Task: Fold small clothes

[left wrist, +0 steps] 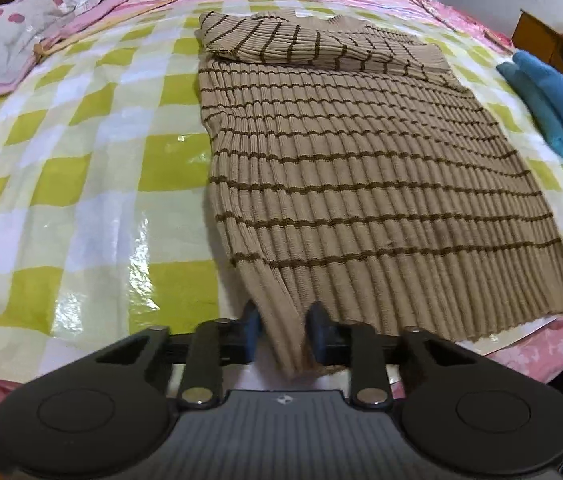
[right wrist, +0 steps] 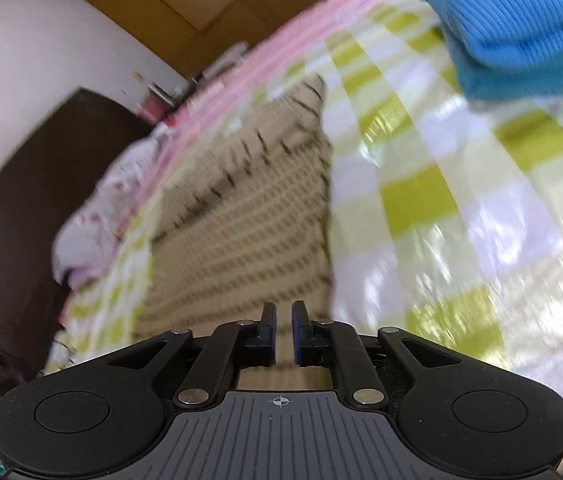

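Nearest the lens, your left gripper (left wrist: 281,320) is straddling the near hem corner of the striped tan sweater (left wrist: 345,168), with a gathered tuck of ribbed knit sitting between the blue pads; the fabric is bunching there, so you appear to be pinching it, lightly. The sweater is lying flat on the green-and-white checked cover (left wrist: 81,152), its sleeves already folded across the chest at the far end, hem toward you and reaching the cover's near edge. A folded blue garment (left wrist: 553,100) is resting well apart to the right, and a grey spotted pillow (left wrist: 5,40) is sitting at the far left. In the right wrist view, heavily blurred, your right gripper (right wrist: 284,322) is hovering over the hem with its jaws standing slightly apart and no cloth visibly between them, only knit showing below the gap. Judgement: you are setting up the bottom-to-top fold. Next you are needing a matching bite on the other hem corner, then both corners lifting together and travelling toward the collar, keeping the hem edge taut so the ribs are not skewing.
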Action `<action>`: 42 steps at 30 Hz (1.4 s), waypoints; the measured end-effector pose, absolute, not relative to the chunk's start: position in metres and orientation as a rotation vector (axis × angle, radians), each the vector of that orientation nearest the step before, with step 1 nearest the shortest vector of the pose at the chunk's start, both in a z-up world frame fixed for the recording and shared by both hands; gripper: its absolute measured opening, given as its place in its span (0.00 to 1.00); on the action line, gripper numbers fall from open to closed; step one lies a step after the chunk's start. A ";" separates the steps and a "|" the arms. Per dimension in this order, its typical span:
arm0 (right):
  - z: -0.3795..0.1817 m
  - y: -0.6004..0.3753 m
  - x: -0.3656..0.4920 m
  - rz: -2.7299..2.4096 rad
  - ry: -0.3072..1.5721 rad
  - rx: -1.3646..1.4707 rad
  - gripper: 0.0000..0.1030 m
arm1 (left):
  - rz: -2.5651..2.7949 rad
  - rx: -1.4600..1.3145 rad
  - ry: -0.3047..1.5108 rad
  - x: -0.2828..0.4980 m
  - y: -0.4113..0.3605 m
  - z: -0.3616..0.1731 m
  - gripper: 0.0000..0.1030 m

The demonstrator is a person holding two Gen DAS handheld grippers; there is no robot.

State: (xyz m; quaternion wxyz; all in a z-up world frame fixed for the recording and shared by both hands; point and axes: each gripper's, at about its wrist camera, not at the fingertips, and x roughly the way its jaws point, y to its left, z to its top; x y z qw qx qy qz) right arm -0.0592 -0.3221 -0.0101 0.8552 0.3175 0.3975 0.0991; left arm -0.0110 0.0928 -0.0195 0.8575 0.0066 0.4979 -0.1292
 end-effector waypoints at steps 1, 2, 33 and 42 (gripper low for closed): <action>-0.015 -0.320 -0.061 0.198 0.870 0.658 0.17 | -0.274 0.001 1.043 -0.011 0.094 -0.019 0.22; -0.019 -0.318 -0.061 0.197 0.899 0.653 0.18 | -0.276 -0.010 1.040 -0.011 0.095 -0.018 0.19; -0.005 -0.301 -0.018 0.338 0.676 0.907 0.07 | -0.351 -0.411 0.820 0.041 0.131 0.005 0.12; -0.004 -0.300 0.015 0.340 0.546 0.989 0.07 | -0.352 -0.415 0.701 0.068 0.123 0.022 0.12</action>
